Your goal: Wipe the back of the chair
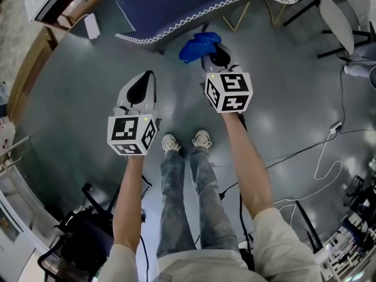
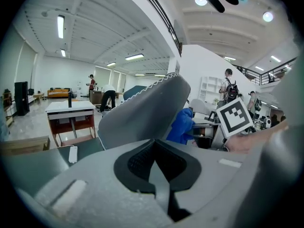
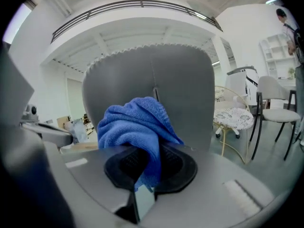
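Observation:
The chair [image 1: 188, 7] stands ahead of me, its grey back [image 3: 152, 94] edged with white zigzag stitching. In the right gripper view that back fills the middle, close in front. My right gripper [image 1: 212, 54] is shut on a bunched blue cloth [image 1: 198, 46], which hangs just short of the chair back. The same blue cloth [image 3: 135, 127] bulges out above the closed jaws. My left gripper [image 1: 140, 87] hangs lower and to the left, shut and holding nothing. From the left gripper view the chair back [image 2: 142, 110] shows from its side, the blue cloth [image 2: 182, 126] beside it.
A wooden desk [image 1: 56, 7] stands at the far left. At the far right are a white chair [image 1: 341, 16] and a round patterned table [image 3: 232, 118]. Cables [image 1: 320, 157] trail over the grey floor to my right. A black stool [image 1: 82, 239] is behind my left side. People stand in the distance.

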{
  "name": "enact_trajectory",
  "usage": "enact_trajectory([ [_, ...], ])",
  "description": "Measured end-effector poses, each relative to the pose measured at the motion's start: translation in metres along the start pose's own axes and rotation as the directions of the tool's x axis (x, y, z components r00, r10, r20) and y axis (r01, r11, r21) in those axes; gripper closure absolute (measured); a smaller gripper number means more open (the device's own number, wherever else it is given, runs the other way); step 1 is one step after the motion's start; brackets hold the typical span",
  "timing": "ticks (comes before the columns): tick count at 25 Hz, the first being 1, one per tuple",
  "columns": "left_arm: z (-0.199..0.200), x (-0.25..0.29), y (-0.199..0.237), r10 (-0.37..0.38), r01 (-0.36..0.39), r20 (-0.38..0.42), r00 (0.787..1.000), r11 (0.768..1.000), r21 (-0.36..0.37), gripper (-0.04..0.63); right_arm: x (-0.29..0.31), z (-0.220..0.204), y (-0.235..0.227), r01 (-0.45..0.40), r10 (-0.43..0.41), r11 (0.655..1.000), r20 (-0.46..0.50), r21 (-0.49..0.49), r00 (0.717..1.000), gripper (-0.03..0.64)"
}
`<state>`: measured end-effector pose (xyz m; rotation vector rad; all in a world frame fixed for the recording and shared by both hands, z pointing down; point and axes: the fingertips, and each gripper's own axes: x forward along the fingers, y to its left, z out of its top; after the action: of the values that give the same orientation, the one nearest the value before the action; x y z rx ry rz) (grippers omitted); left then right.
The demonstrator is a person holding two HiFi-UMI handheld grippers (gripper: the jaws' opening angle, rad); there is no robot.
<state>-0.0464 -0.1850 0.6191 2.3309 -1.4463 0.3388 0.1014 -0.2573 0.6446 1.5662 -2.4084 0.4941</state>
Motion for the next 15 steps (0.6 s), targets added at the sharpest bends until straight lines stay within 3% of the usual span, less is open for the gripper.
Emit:
enact_trajectory([
  [9,0.016,0.008,-0.019,-0.023,0.023,0.01,1.0,1.0,0.006,0.591,-0.037,0.107,-0.006,0.018,-0.005,0.997,0.181,-0.07,0.983,0.575],
  [15,0.021,0.013,-0.031,-0.041,0.041,0.011,0.999,0.999,0.005,0.591,-0.034,0.114,-0.009,0.026,-0.012,0.996,0.175,-0.081,0.985,0.575],
])
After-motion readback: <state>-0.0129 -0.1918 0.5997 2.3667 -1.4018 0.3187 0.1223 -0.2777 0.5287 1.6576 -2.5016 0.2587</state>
